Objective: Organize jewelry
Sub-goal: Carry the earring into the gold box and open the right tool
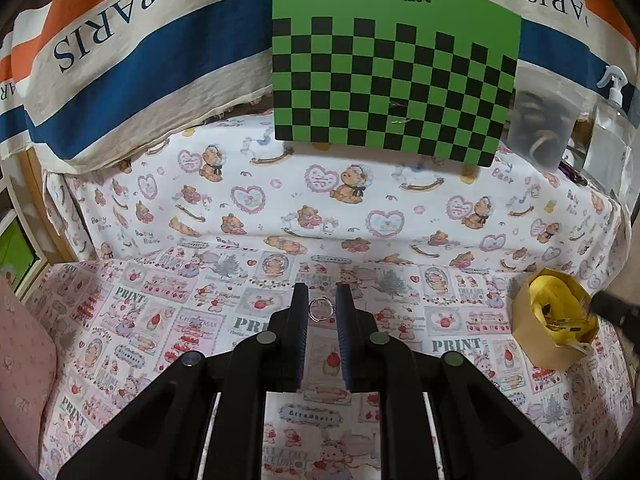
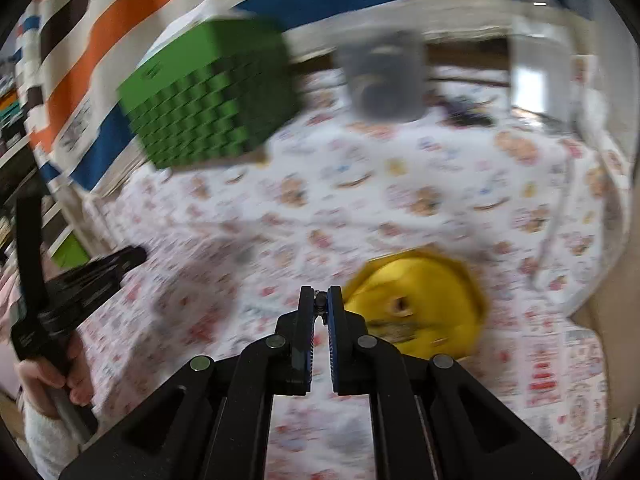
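Observation:
A small silver ring (image 1: 319, 309) lies on the patterned cloth between the tips of my left gripper (image 1: 321, 299), whose jaws stand apart on either side of it without touching. A gold box with yellow lining (image 1: 554, 318) sits at the right; something glints inside it. In the blurred right wrist view my right gripper (image 2: 320, 295) is nearly closed on a small dark piece of jewelry (image 2: 320, 301) at its tips, just left of the yellow-lined box (image 2: 420, 308). The left gripper (image 2: 80, 280) and the hand holding it show at the left.
A green checkered box (image 1: 392, 76) stands at the back of the table, a clear container (image 1: 540, 128) and a spray bottle (image 1: 612, 120) to its right. A striped PARIS cloth (image 1: 120, 60) hangs behind. A pink cushion (image 1: 24, 360) lies at the left.

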The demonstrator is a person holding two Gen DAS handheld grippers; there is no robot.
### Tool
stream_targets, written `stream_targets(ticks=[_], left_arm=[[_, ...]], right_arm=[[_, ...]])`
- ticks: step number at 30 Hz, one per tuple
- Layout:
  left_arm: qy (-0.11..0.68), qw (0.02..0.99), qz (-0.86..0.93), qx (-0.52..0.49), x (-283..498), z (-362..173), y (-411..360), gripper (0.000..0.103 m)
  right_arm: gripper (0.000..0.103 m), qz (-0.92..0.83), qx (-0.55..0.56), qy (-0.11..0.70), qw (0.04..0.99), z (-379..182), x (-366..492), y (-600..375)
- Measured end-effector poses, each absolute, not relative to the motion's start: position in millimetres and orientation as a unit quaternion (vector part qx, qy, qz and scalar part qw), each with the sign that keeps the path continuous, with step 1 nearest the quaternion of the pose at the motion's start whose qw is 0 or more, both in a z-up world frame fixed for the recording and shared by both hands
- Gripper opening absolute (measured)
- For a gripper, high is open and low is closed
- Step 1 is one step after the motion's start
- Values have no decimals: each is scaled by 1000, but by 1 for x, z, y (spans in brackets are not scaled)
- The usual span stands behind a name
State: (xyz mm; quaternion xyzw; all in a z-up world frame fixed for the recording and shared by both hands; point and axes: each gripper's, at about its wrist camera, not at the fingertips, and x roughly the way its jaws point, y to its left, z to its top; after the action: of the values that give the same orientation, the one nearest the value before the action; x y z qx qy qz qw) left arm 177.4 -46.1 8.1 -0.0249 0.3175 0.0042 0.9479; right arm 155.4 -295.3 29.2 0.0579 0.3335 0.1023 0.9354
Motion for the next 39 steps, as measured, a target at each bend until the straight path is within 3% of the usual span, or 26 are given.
stream_targets(ticks=[8, 26, 30, 39], left_arm=[[322, 947, 8, -15, 178, 4, -51, 13], [328, 945, -5, 3, 181, -6, -65, 13], [303, 952, -35, 27, 180, 15, -100, 13], [330, 933, -144, 19, 202, 34, -190, 13]], right_arm=[[7, 66, 118, 332, 933, 13, 172, -343], [8, 61, 124, 329, 934, 10, 171, -355], [8, 50, 139, 327, 934, 9, 168, -364], [8, 37, 154, 331, 930, 8, 170, -381]])
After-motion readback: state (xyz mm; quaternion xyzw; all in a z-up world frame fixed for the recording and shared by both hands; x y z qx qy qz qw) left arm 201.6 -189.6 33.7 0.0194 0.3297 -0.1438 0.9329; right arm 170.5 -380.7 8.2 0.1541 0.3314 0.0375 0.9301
